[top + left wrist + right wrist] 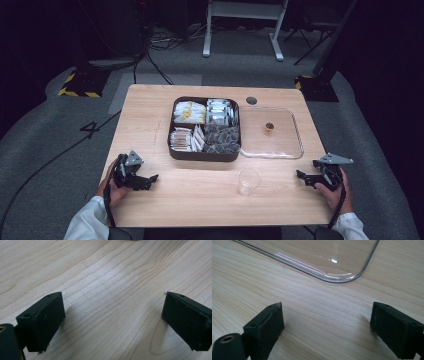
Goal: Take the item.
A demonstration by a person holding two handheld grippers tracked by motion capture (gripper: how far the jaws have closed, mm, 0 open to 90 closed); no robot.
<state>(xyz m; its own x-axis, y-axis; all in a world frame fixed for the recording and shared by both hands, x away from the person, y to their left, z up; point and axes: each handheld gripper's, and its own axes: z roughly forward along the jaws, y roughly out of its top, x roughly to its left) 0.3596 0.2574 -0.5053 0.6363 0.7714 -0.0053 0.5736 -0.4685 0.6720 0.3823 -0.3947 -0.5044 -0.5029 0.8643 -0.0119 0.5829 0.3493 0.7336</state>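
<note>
High view: nothing started yet, by the look of it. Left gripper (150, 180) resting at 8 o'clock on the table (150, 110), jaws wide apart, holding nothing. Right gripper (302, 177) resting at 4 o'clock, jaws apart too, empty. Clear cup (249, 181) standing at 6 o'clock, between both grippers, untouched and seemingly empty. Brown box (204, 156) of little packets (189, 112) sitting at the middle, clear lid (271, 133) lying flat just at 3 o'clock of it.

Left gripper view: bare wood between the spread pads (45, 322). Nothing grabbed.

Right gripper view: pads (265, 325) spread over bare wood, lid corner (342, 278) up at 12 o'clock, not touched.

Probably all left to do: picking a packet, reaching the cup.
</note>
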